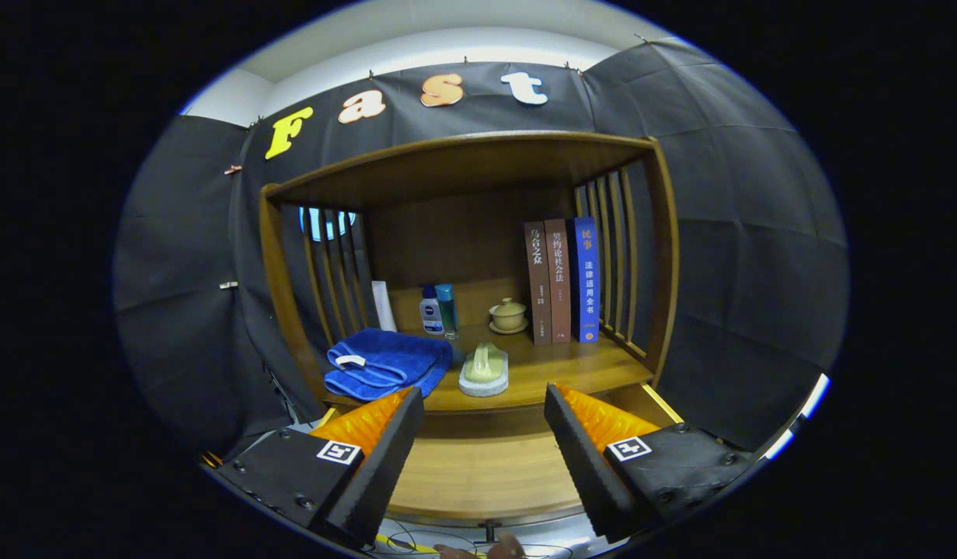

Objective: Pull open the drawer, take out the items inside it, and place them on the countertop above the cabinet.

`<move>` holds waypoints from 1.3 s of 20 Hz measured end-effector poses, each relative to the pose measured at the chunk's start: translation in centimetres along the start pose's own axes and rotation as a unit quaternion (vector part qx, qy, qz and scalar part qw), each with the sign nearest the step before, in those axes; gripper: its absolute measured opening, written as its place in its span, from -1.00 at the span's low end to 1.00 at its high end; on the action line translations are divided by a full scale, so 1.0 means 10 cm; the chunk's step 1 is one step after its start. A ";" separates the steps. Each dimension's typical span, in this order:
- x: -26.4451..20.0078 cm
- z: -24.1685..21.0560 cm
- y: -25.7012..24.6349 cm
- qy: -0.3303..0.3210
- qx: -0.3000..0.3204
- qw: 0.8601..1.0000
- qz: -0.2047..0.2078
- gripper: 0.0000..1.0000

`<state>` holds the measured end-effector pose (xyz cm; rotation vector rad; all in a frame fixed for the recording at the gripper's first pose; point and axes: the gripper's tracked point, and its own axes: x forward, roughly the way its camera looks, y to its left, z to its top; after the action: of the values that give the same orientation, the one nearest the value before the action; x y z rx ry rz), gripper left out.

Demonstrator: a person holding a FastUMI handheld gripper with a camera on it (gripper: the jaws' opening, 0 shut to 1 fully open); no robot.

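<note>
The gripper (485, 404) hangs with its fingers spread wide and nothing between them, above the pulled-out wooden drawer (486, 473). The drawer's pale bare floor shows in the gap between the fingers; whether anything lies in its near corners, hidden under the fingers, cannot be told.

Just beyond the fingertips runs the front edge of the brown wooden countertop (572, 369), under a slatted wooden hutch. On it, close to that edge, lie a folded blue towel (385, 365) and, just right of it, a pale green-handled scrub brush (485, 371) on a grey base. Farther back stand two small bottles (438, 310), a beige lidded ceramic cup (509, 316), and three upright books (562, 281) near the right slats. Bare counter lies open ahead of the right finger, between brush and slats.
</note>
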<state>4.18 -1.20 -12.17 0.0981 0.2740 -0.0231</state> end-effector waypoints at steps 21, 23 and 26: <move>-0.33 -1.78 -0.14 0.048 -0.004 0.999 0.005 0.99; -0.26 -1.81 -0.17 0.053 0.001 0.999 -0.002 0.99; -0.22 -1.84 -0.14 0.059 0.003 0.998 -0.002 0.99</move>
<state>-2.89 -0.69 -29.30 0.1044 0.3915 -0.0214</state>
